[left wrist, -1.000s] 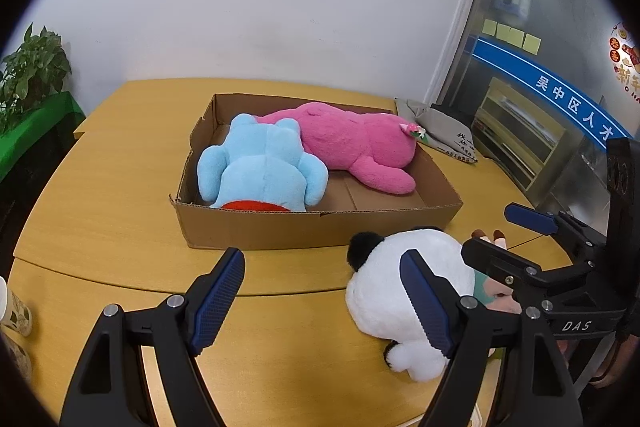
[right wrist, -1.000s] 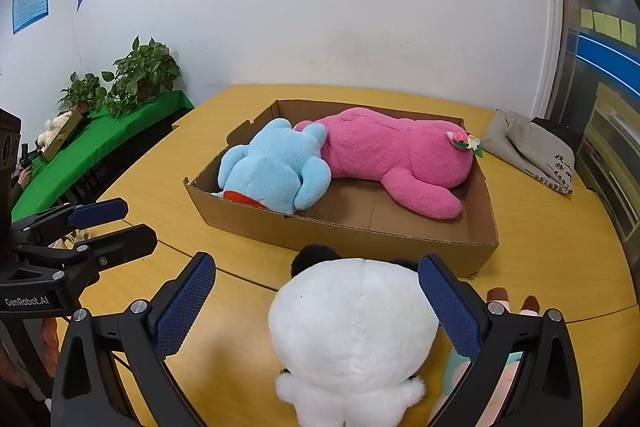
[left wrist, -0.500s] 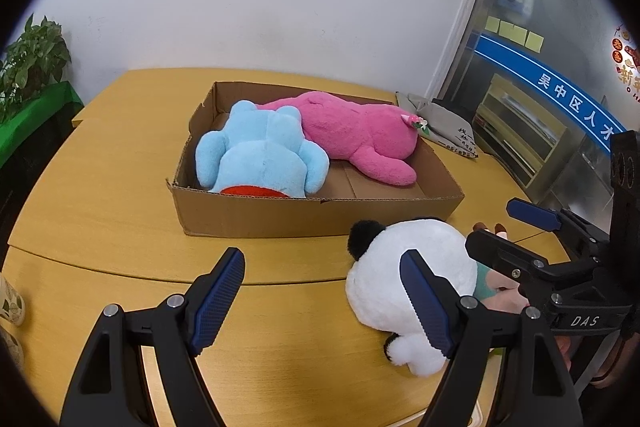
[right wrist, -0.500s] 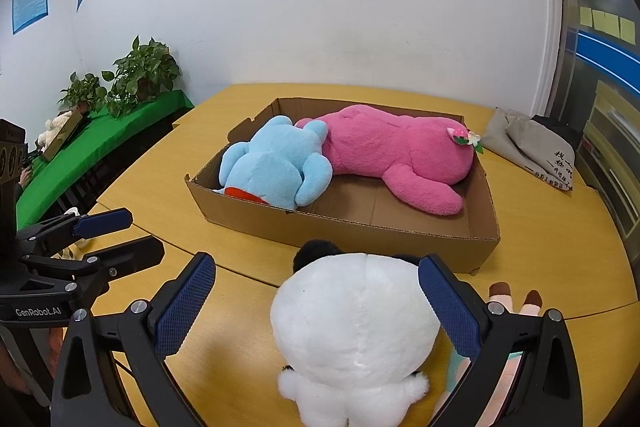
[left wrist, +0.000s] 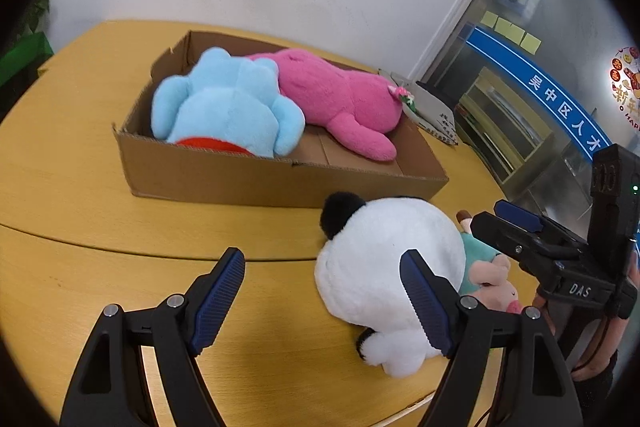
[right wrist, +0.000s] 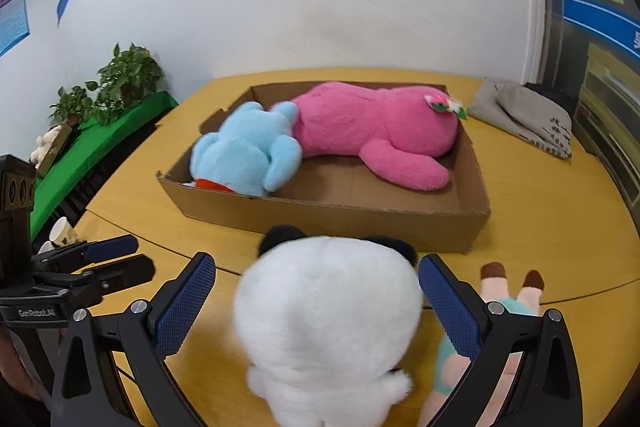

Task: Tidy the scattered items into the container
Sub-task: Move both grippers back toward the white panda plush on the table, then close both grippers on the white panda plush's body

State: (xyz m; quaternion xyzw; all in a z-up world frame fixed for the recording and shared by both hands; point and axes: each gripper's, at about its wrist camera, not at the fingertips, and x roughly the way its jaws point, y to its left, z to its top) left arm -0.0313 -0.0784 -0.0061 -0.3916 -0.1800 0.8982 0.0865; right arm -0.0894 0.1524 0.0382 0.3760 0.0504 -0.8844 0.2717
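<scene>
Closing in, my wide-open right gripper (right wrist: pixel 316 301) now straddles the panda plush (right wrist: pixel 328 311) before the cardboard box (right wrist: pixel 340 219); left gripper (left wrist: pixel 324 295) open, empty.

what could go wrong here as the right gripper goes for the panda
1. The right gripper is open around the white panda plush; its round, soft body may slip out when squeezed.
2. The small pink doll lies against the panda and could get dragged along.
3. The cardboard box already holds two plushes, so only its near right part is free.
</scene>
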